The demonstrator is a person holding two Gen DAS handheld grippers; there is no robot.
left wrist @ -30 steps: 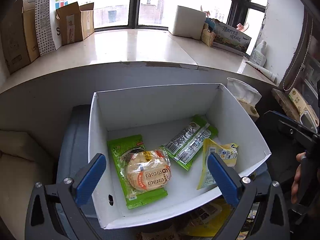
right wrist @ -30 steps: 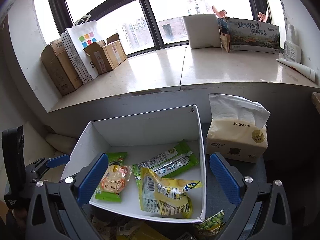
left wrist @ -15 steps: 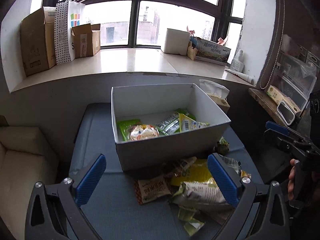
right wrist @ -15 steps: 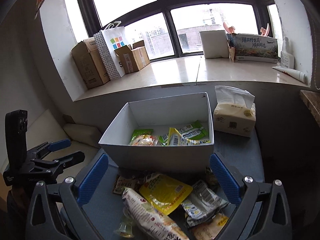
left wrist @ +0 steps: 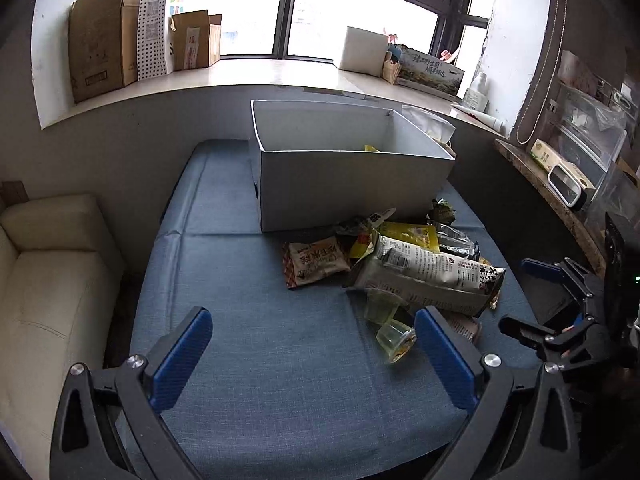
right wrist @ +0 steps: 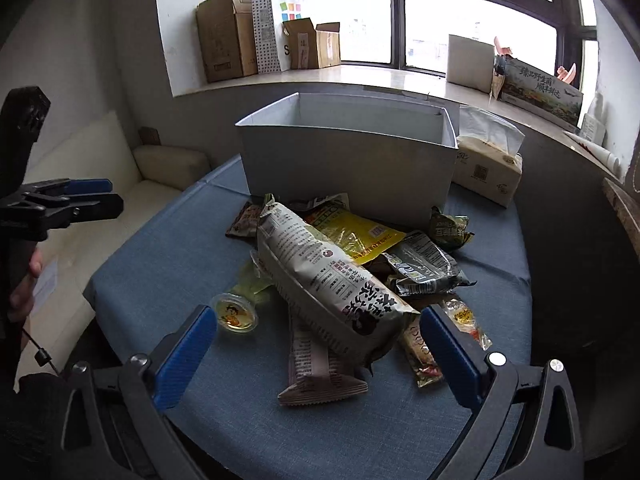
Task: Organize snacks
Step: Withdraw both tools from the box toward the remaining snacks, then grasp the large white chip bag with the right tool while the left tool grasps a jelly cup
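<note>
Blue-covered surface (left wrist: 248,320): carries a white box (left wrist: 344,184) at its far side, a tissue pack (right wrist: 486,168) just beside the box. Snack pile (right wrist: 352,264) in front of the box: one long grey packet (right wrist: 320,276) on top, a yellow packet (right wrist: 356,236) under it, a small jelly cup (right wrist: 235,314) apart at the pile's edge. My left tool (left wrist: 316,344) and right tool (right wrist: 320,340): both spread wide, holding nothing, above the surface near the pile.

Your left gripper (left wrist: 312,354) was a black skeletal frame with triangular cut-outs, silver screw heads at the joints and blue textured pads (left wrist: 182,358). Your right gripper (right wrist: 316,354) matched it, blue pads (right wrist: 448,354) included. A thin black cord hung near your left hand (right wrist: 24,284).
</note>
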